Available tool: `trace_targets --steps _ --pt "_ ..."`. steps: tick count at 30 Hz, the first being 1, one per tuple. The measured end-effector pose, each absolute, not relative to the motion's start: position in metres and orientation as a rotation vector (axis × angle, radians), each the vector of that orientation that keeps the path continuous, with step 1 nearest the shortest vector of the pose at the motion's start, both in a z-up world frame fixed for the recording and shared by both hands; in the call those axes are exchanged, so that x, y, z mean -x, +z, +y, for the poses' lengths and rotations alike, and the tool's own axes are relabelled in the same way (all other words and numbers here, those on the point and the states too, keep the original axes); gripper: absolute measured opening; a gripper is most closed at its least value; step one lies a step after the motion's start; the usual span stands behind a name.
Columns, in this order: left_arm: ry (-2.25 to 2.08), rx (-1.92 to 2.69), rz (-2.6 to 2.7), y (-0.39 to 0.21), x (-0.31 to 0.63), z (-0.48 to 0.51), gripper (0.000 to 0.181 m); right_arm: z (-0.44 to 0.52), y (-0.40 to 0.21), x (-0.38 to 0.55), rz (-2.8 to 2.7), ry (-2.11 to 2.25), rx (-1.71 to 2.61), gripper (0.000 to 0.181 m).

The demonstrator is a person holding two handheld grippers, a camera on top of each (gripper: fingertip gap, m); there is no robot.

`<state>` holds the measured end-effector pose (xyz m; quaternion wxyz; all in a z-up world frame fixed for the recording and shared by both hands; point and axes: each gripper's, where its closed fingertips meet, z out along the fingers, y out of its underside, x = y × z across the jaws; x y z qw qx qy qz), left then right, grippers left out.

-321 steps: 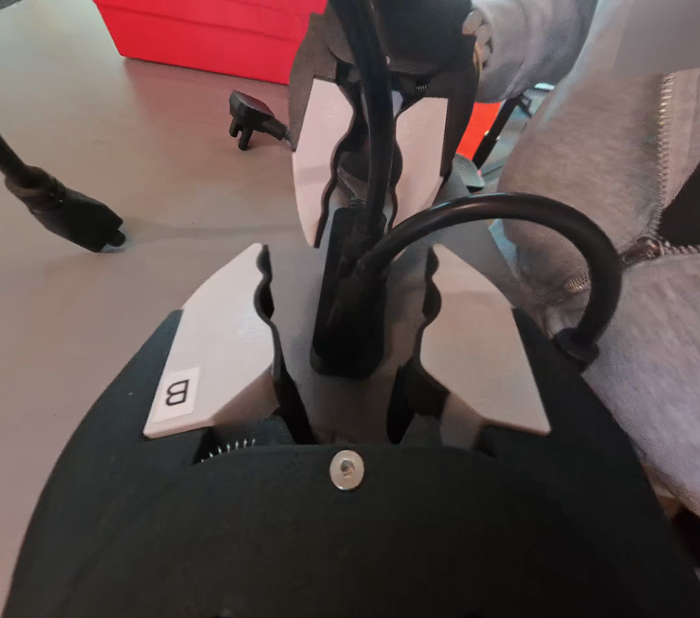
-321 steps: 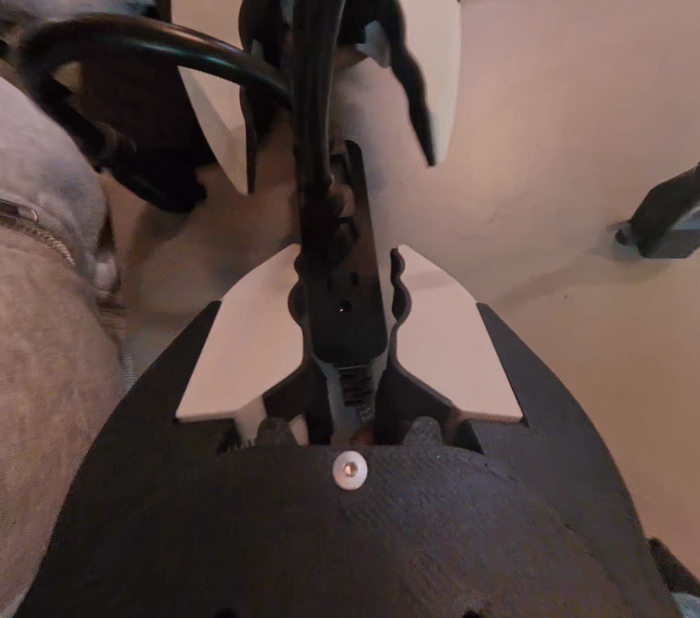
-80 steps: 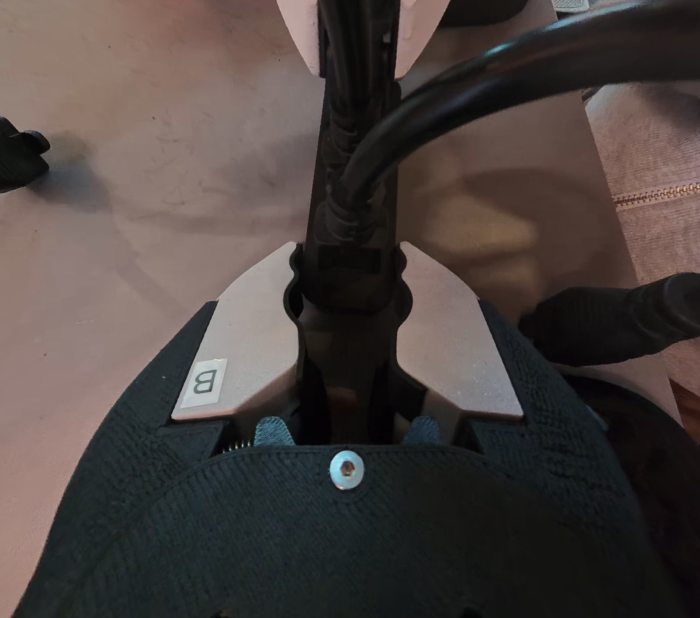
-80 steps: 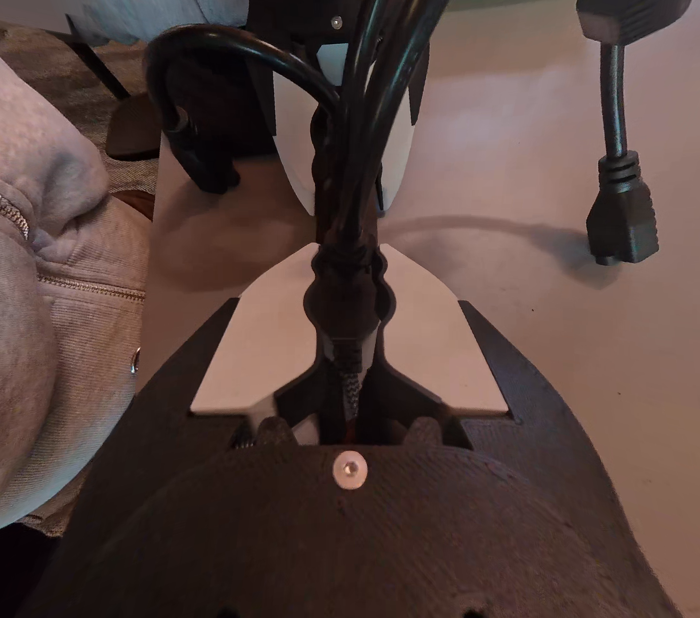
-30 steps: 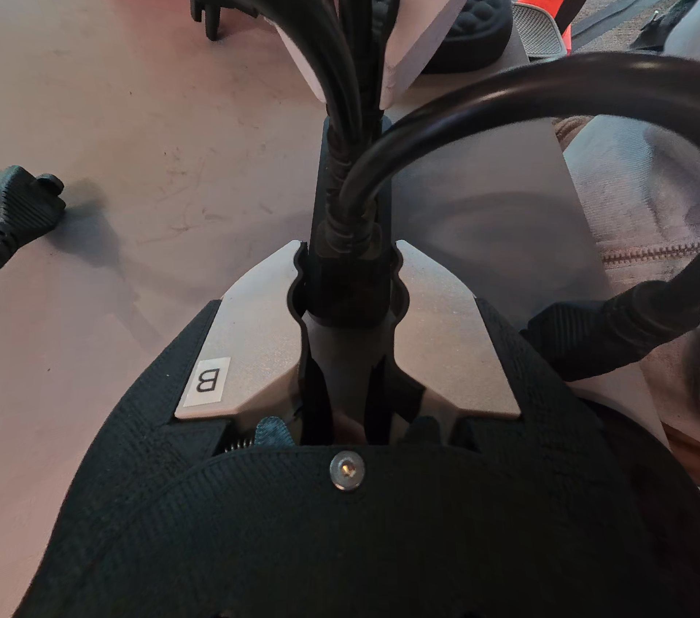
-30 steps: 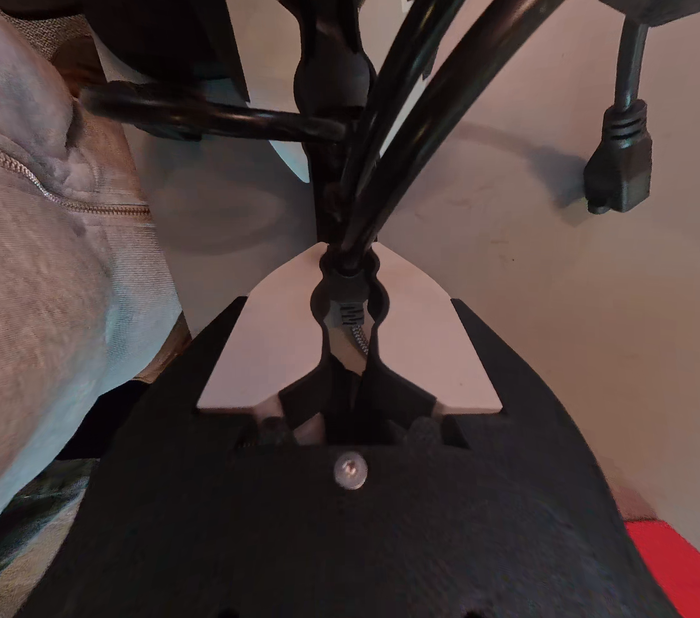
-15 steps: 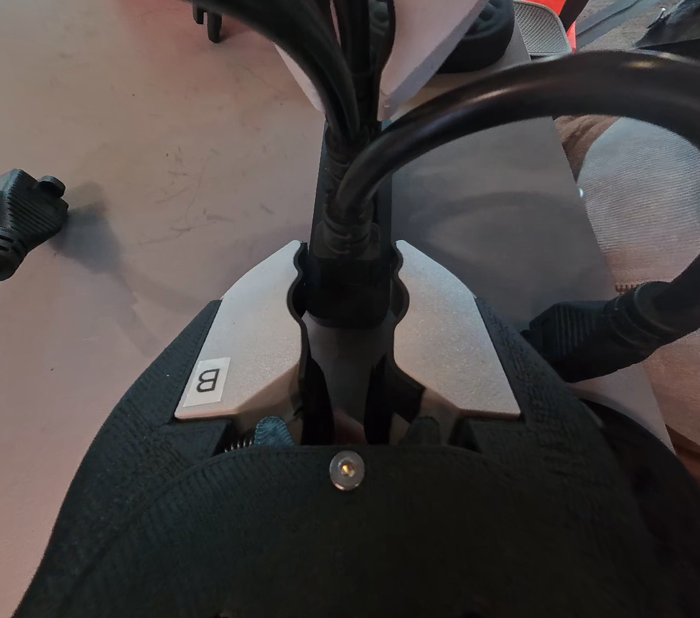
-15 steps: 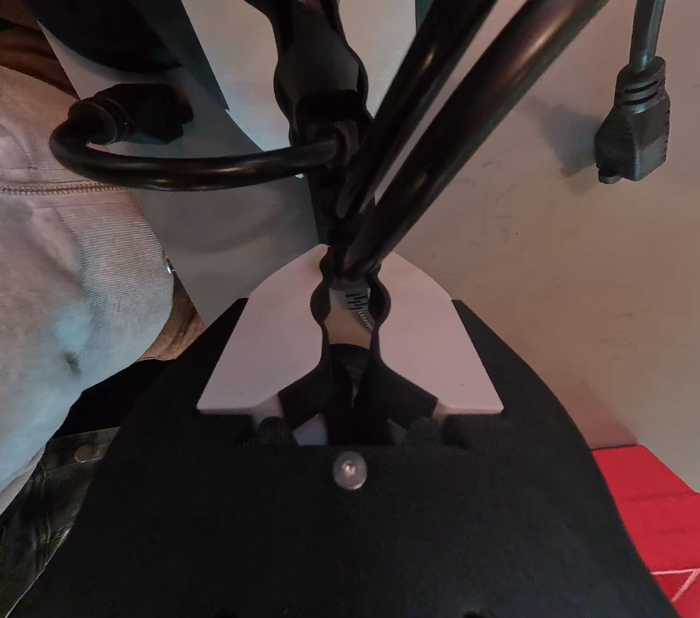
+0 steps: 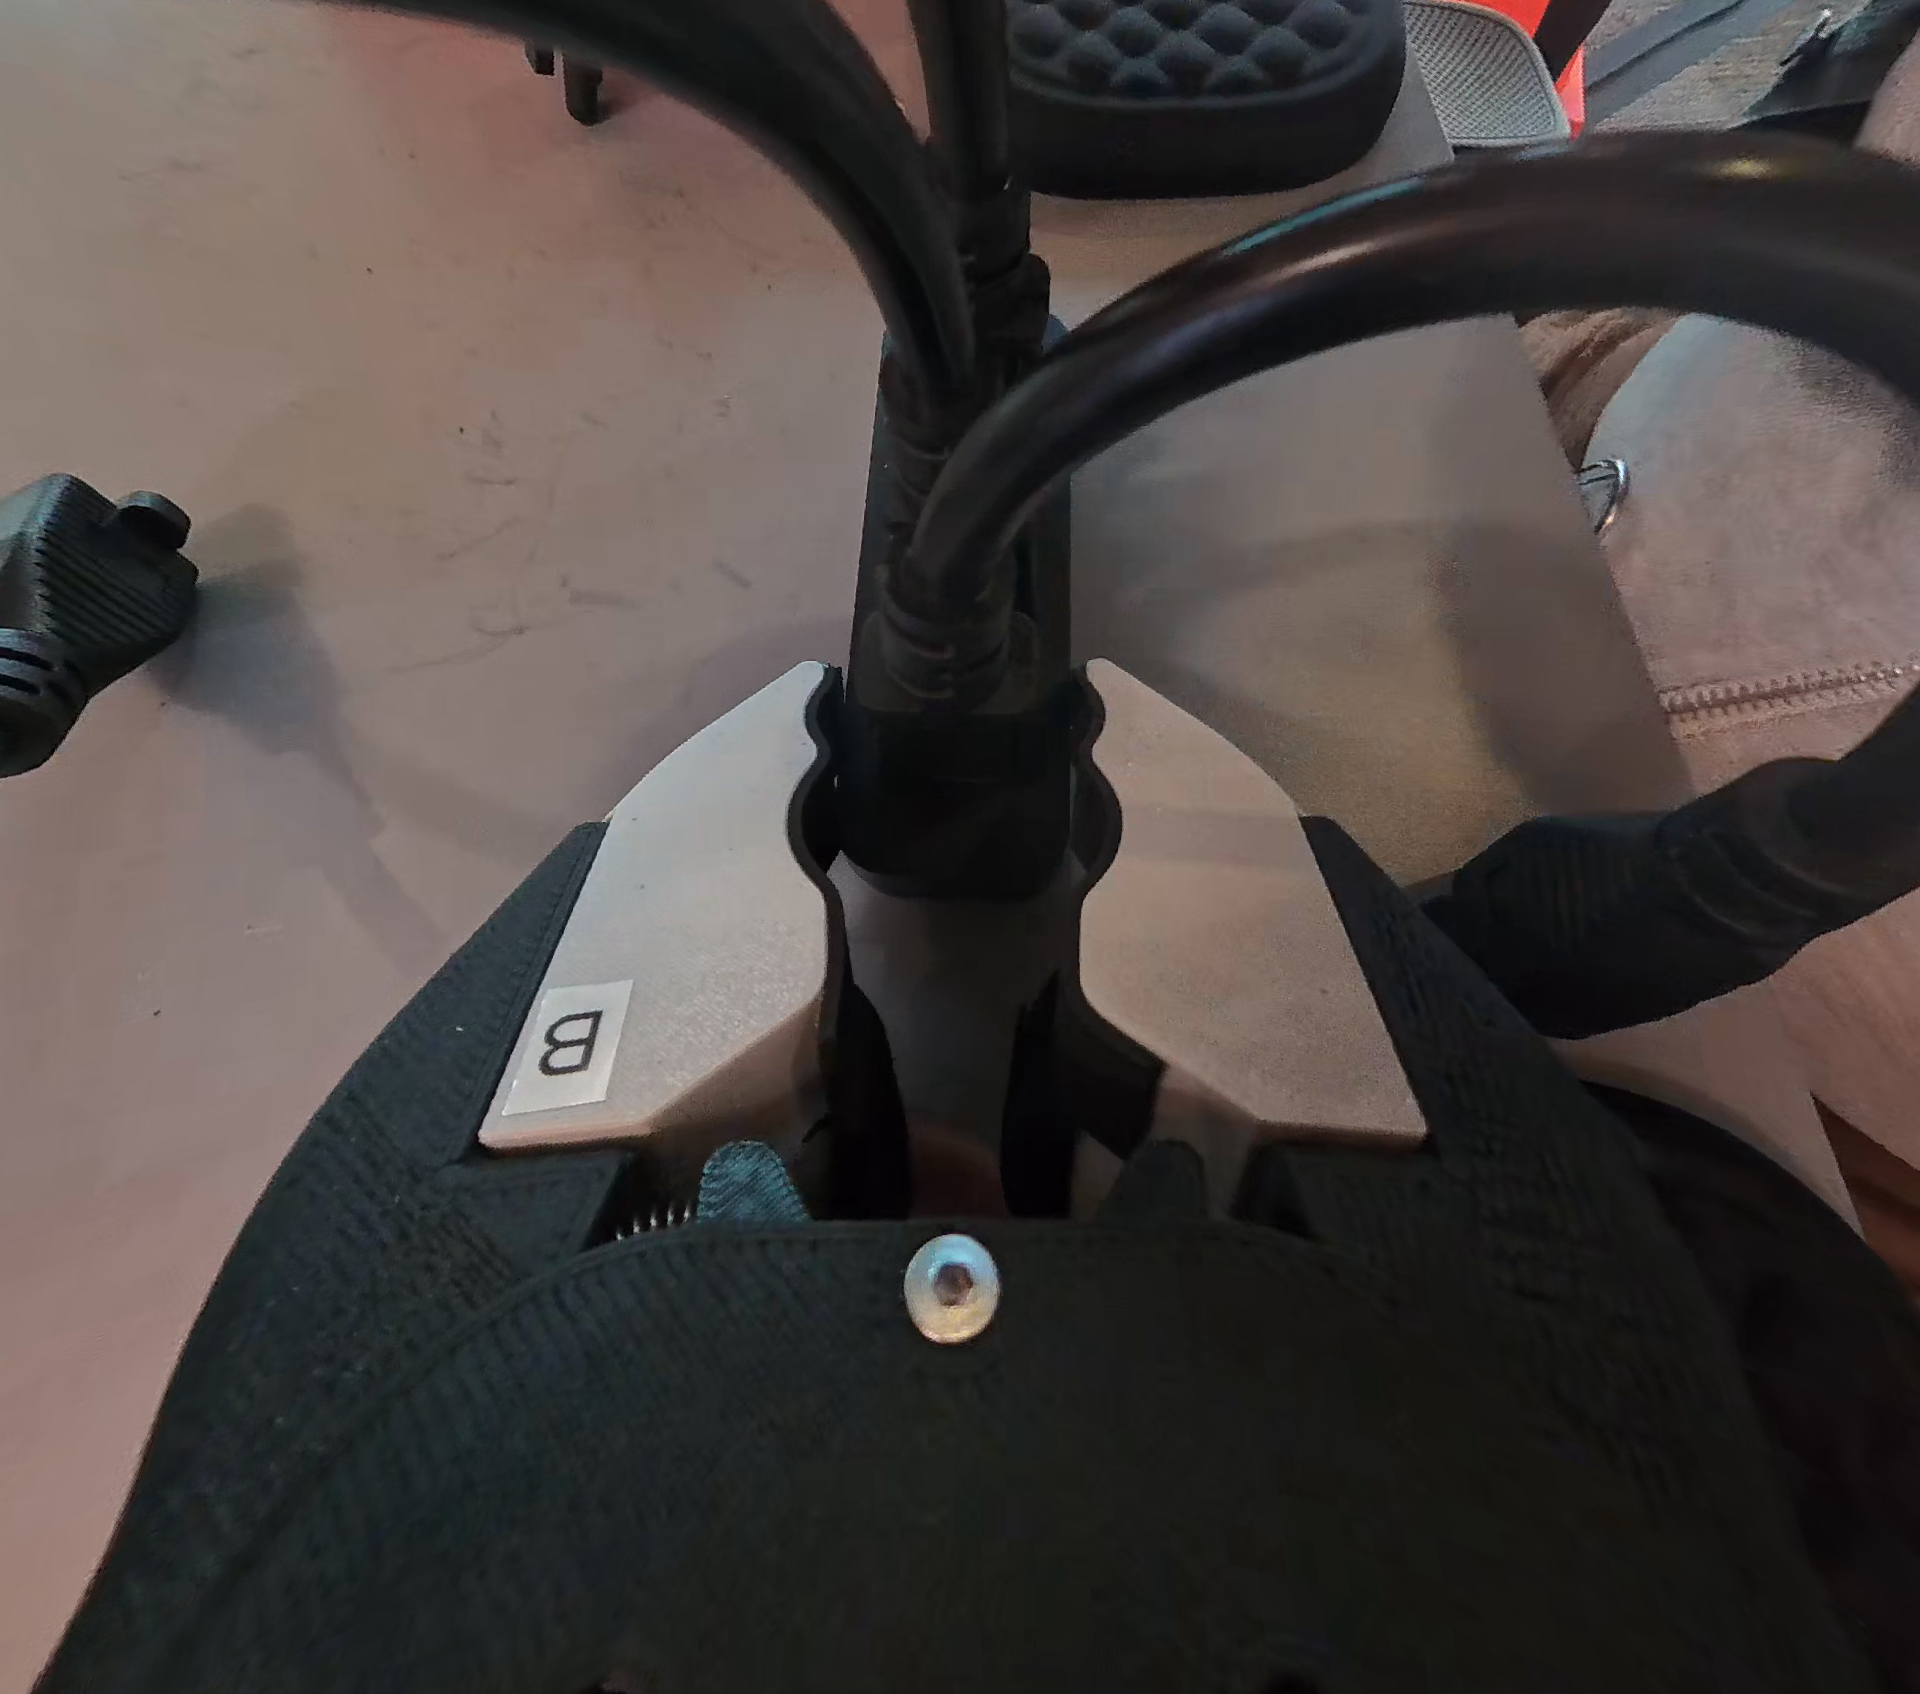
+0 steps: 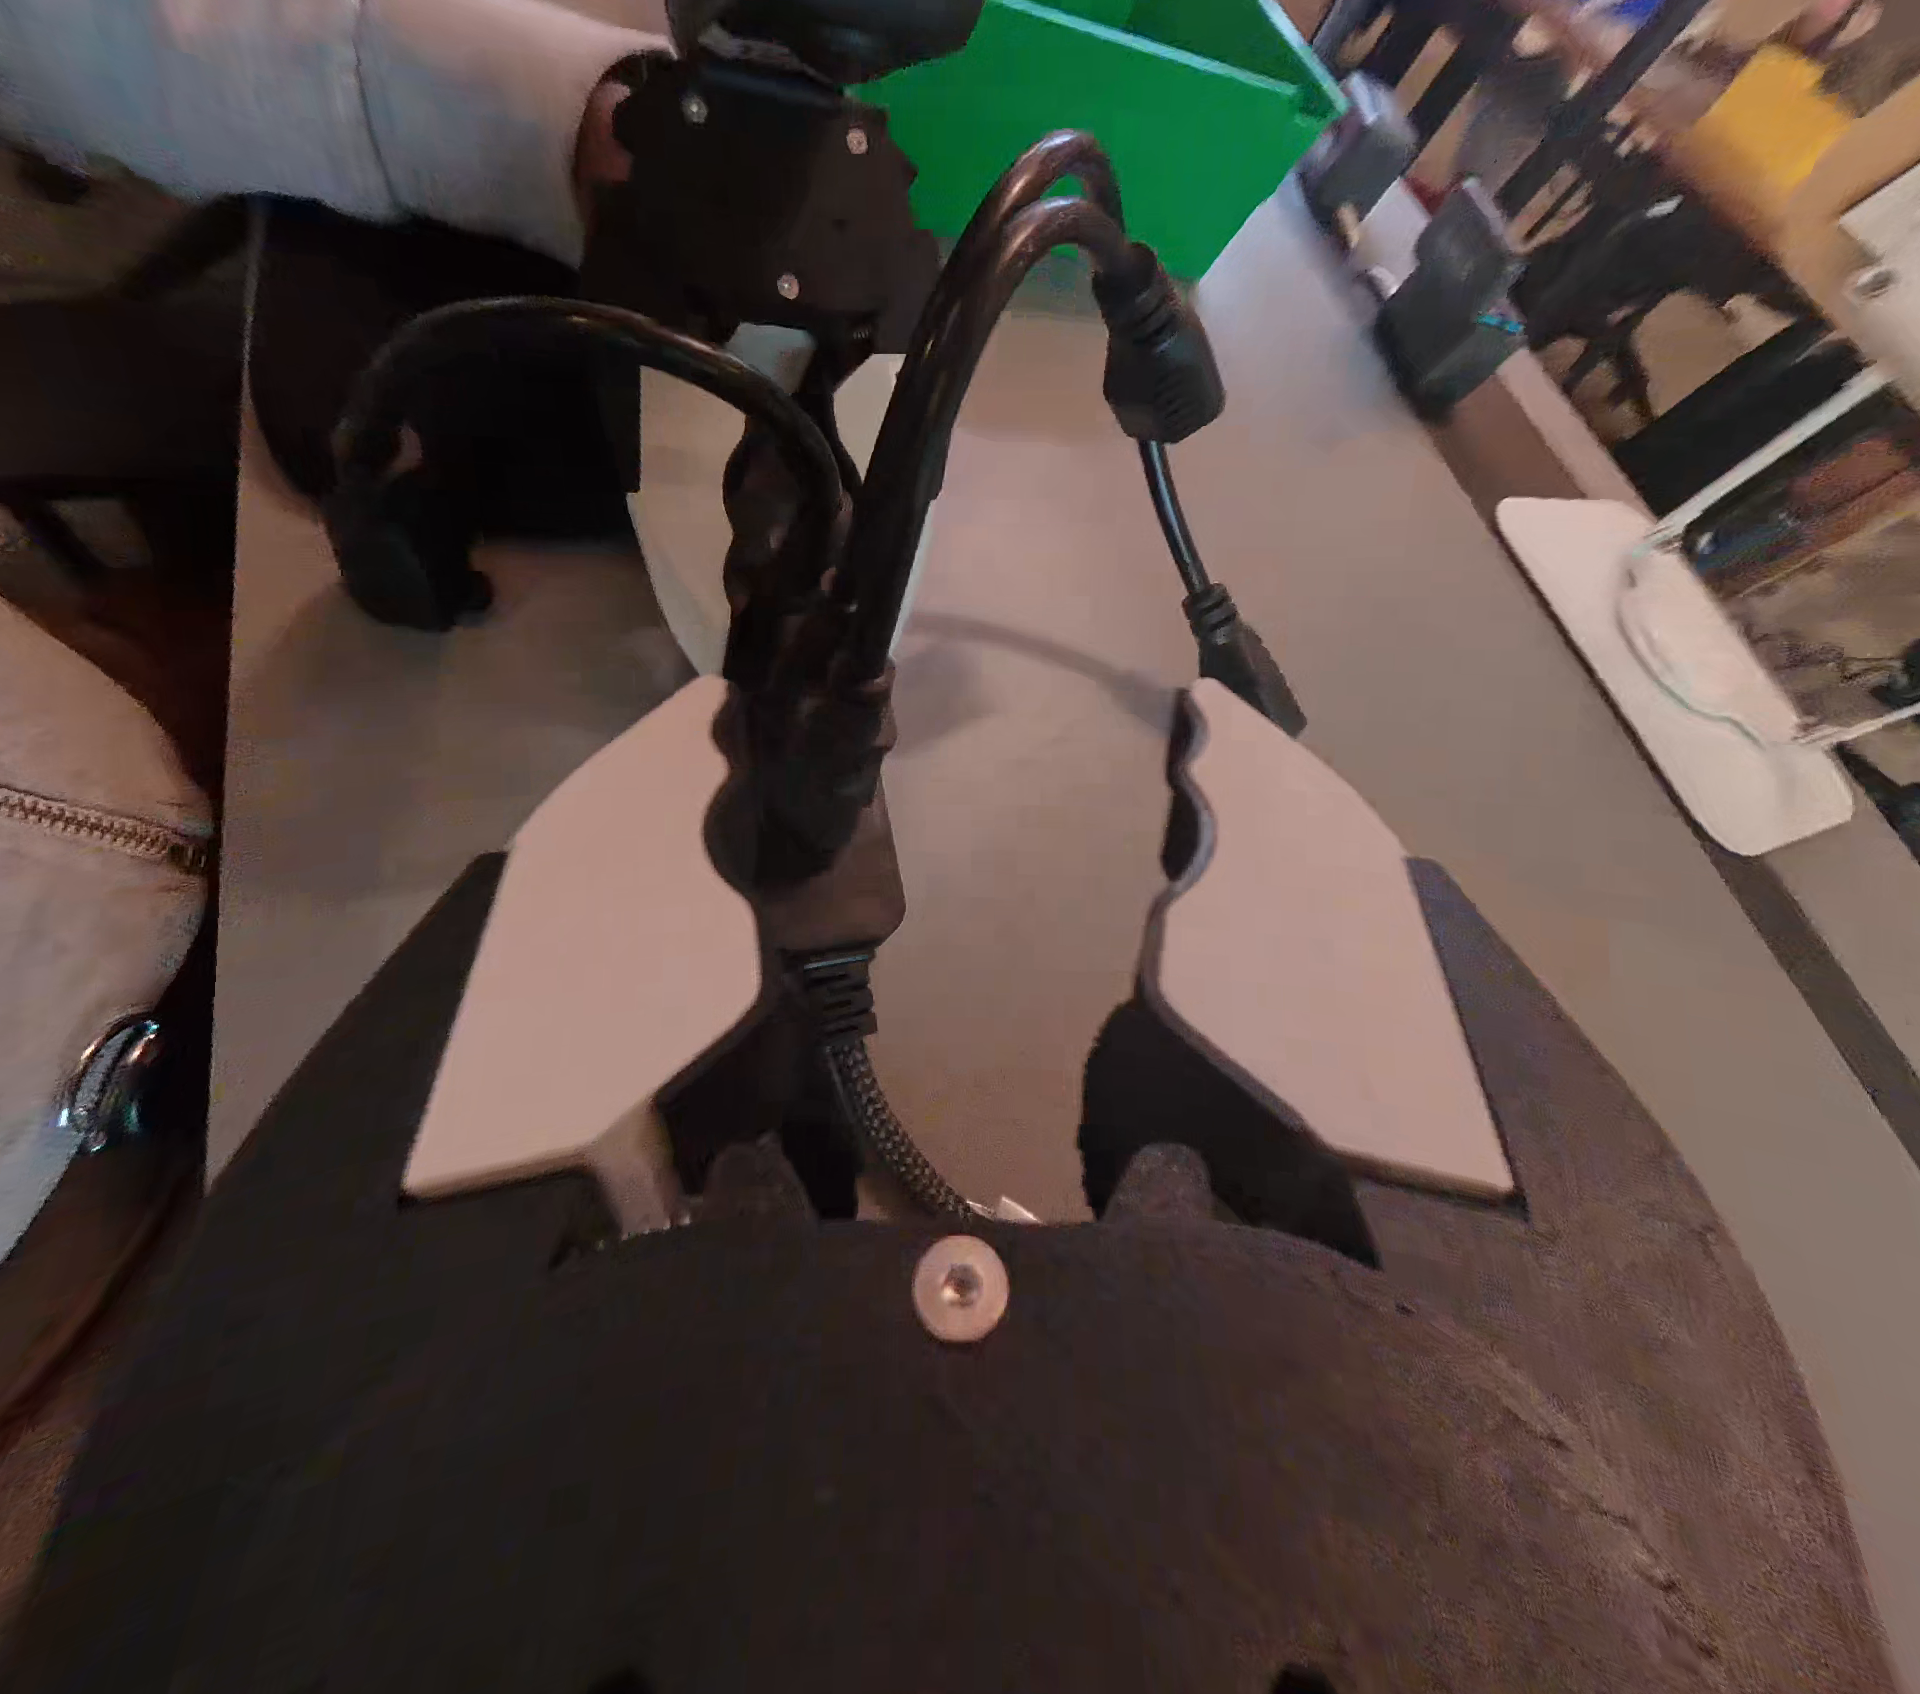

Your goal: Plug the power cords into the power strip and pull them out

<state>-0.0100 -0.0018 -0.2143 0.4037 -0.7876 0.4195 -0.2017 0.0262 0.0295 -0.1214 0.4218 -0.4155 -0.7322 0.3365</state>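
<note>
Holding the power strip (image 9: pixel 961 688) pinched in the left gripper (image 9: pixel 958 745), the spread right gripper (image 10: pixel 951 771) should regrip one plug (image 10: pixel 821 771) at 12 o'clock and pull straight.

Power strip (image 9: pixel 961 803) sits btwn left gripper (image 9: pixel 956 688) fingers, at centre. Cords (image 9: pixel 914 356) rise from it twd 12 o'clock; one loops to 3 o'clock. Loose plug (image 9: pixel 88 584) on surface (image 9: pixel 416 418) at 9 o'clock. Bin (image 10: pixel 1091 75) behind, at 12 o'clock in right wrist view.
</note>
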Motion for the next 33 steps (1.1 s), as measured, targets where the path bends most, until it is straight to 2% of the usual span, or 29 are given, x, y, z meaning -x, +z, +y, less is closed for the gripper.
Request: trace_targets --steps 2,3,5,17,21,23,27,29,33 --pt "-0.502 1.985 1.063 -0.214 0.01 -0.002 0.041 0.024 -0.134 -0.037 -1.876 0.916 1.036 0.082" --pt "-0.499 1.985 1.065 -0.215 0.01 -0.002 0.041 0.017 -0.144 -0.043 -1.942 0.963 1.036 0.074" --pt "-0.503 1.986 1.065 -0.215 0.01 -0.002 0.041 0.015 -0.16 -0.049 -2.03 0.982 1.077 0.045" --pt "-0.45 1.97 1.086 -0.216 0.01 -0.001 0.042 0.016 -0.175 -0.036 -2.118 1.087 1.174 0.025" --pt "-0.404 1.955 1.105 -0.217 0.01 0.0 0.042 0.019 -0.18 -0.033 -2.112 1.073 1.204 0.024" --pt "-0.399 1.951 1.111 -0.217 0.01 0.0 0.043 0.022 -0.192 -0.035 -2.167 0.994 1.235 0.031" --pt "-0.393 1.96 1.073 -0.211 0.02 -0.003 0.062 0.021 -0.202 -0.038 -2.237 0.939 1.264 0.043" --pt "-0.385 1.979 1.011 -0.2 0.036 -0.01 0.068 0.022 -0.199 -0.039 -2.223 0.959 1.264 0.041" --pt "-0.336 1.922 0.75 -0.151 0.073 -0.026 0.067 0.022 -0.178 -0.038 -2.095 1.104 1.252 0.039"
